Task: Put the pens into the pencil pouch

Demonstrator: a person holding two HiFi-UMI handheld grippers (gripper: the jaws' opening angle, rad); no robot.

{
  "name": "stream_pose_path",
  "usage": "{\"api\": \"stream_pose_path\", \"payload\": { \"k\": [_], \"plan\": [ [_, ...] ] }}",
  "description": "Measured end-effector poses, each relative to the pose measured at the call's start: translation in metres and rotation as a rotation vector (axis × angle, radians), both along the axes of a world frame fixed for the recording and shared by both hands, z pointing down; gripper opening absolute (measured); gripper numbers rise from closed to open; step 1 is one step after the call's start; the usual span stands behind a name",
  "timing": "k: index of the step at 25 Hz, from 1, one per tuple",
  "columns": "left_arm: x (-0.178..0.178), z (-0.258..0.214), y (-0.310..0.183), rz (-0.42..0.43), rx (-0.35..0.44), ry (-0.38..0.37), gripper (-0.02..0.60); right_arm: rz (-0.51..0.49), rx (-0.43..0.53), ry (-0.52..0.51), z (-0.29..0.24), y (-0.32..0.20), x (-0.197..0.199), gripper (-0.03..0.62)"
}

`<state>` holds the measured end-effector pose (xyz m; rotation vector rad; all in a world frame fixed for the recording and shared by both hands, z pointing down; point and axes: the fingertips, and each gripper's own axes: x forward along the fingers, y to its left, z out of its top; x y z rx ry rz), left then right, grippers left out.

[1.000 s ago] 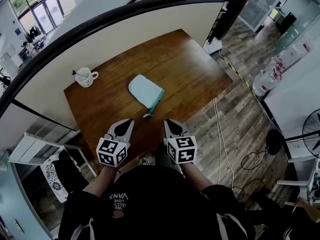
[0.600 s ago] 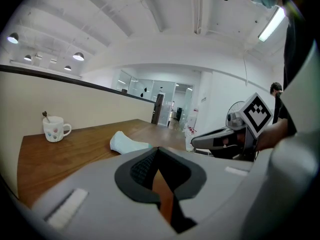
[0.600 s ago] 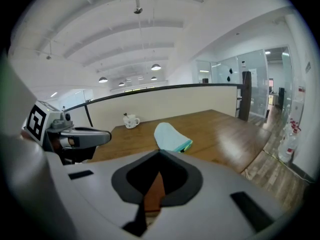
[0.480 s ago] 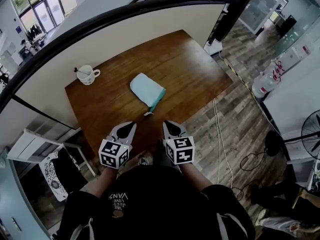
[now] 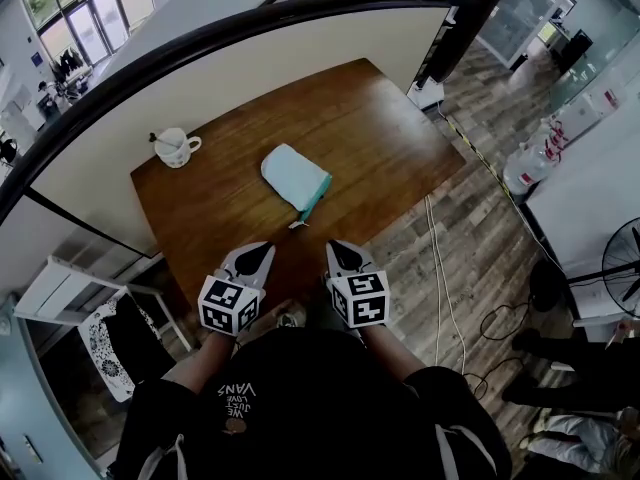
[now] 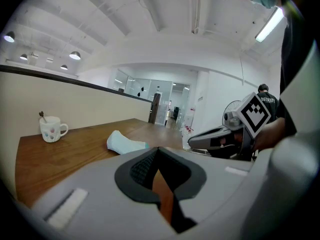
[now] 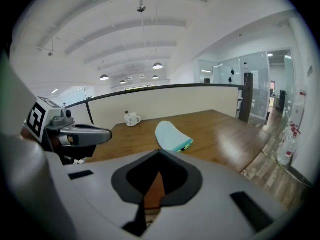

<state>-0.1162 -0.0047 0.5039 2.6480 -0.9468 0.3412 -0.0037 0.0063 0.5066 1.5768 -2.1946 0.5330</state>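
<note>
A light blue pencil pouch (image 5: 293,179) lies near the middle of the brown wooden table (image 5: 360,128), its teal zipper end toward me; it also shows as the pouch (image 6: 125,143) in the left gripper view and the pouch (image 7: 171,135) in the right gripper view. A small dark and white thing (image 5: 297,226) lies just off the pouch's near end; I cannot tell what it is. My left gripper (image 5: 263,251) and right gripper (image 5: 337,249) hover side by side at the table's near edge, both shut and empty, well short of the pouch. No pen shows clearly.
A white mug (image 5: 176,149) with a spoon stands at the table's far left corner. A cream partition wall (image 5: 250,58) with a dark rail borders the far side. Cables (image 5: 445,288) trail over the wood floor to the right, by a white table (image 5: 590,188) and a fan (image 5: 625,263).
Both grippers have stayed almost in place at the table's near edge. The view shifted slightly, so the pouch and mug sit a little to the right.
</note>
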Motion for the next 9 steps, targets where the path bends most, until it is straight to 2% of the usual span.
{"api": "stream_pose_path", "payload": {
  "k": [9],
  "plan": [
    [-0.0029,0.0047,0.0011,-0.012,-0.007,0.003,0.011,0.001,-0.003,-0.003,0.0036,0.0014,-0.0008,0.012]
  ]
}}
